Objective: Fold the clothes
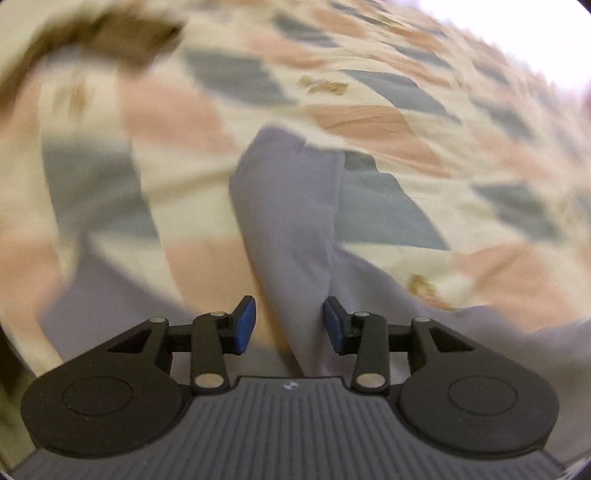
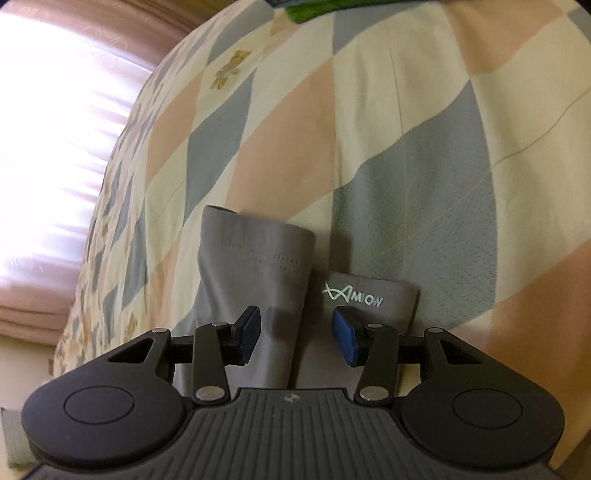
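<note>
A grey garment (image 1: 288, 221) lies on the checked bedspread (image 1: 388, 122); the left wrist view is blurred by motion. One long part of it runs away from my left gripper (image 1: 289, 325), which is open just above the cloth. In the right wrist view a grey sleeve or leg end with a stitched hem (image 2: 255, 266) points away, and a second grey piece with a white logo (image 2: 369, 299) lies beside it. My right gripper (image 2: 297, 338) is open over that cloth, with nothing pinched between its blue pads (image 2: 345, 338).
The bedspread (image 2: 406, 166) has pink, grey-blue and cream diamonds with small bear prints. A brown blurred object (image 1: 122, 37) sits at the far left of the bed. Green fabric (image 2: 325, 9) lies at the far edge. A bright curtained window (image 2: 55, 129) is on the left.
</note>
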